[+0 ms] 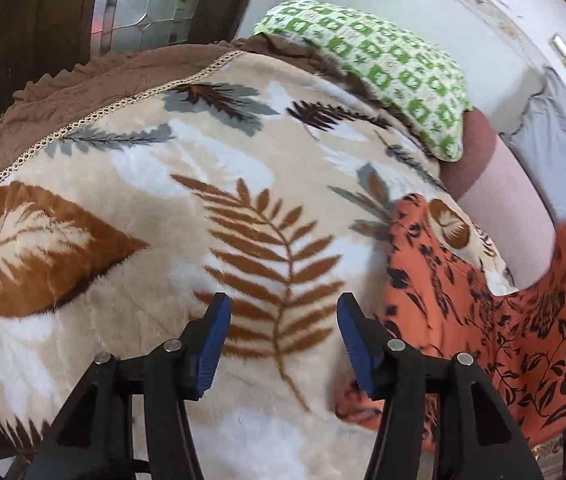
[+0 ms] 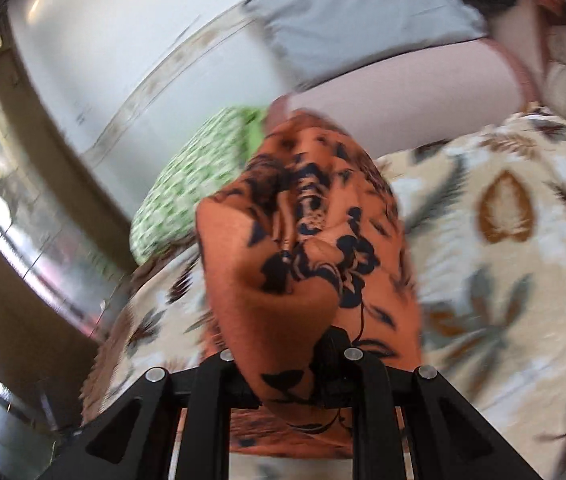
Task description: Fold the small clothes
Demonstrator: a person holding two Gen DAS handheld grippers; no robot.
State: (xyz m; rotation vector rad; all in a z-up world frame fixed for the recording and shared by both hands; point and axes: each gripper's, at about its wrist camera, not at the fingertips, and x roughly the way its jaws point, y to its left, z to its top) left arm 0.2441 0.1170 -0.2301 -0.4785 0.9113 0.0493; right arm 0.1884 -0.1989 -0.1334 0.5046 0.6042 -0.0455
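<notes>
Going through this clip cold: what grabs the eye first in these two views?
The orange garment with black flowers bunched up and clamped in the right hand-held gripper, filling the middle of its blurred view. Next, the leaf-print blanket spread across the bed, with the left hand-held gripper open and empty above it. A green-patterned pillow lies at the far end.

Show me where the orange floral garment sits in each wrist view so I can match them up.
Left wrist: the orange floral garment lies lower right on the leaf-print blanket, beside the open left gripper.
Right wrist: the garment fills the centre, bunched over the right gripper, whose fingers are hidden under it.
Shared landmark: the green patterned pillow at the bed's far edge.
</notes>
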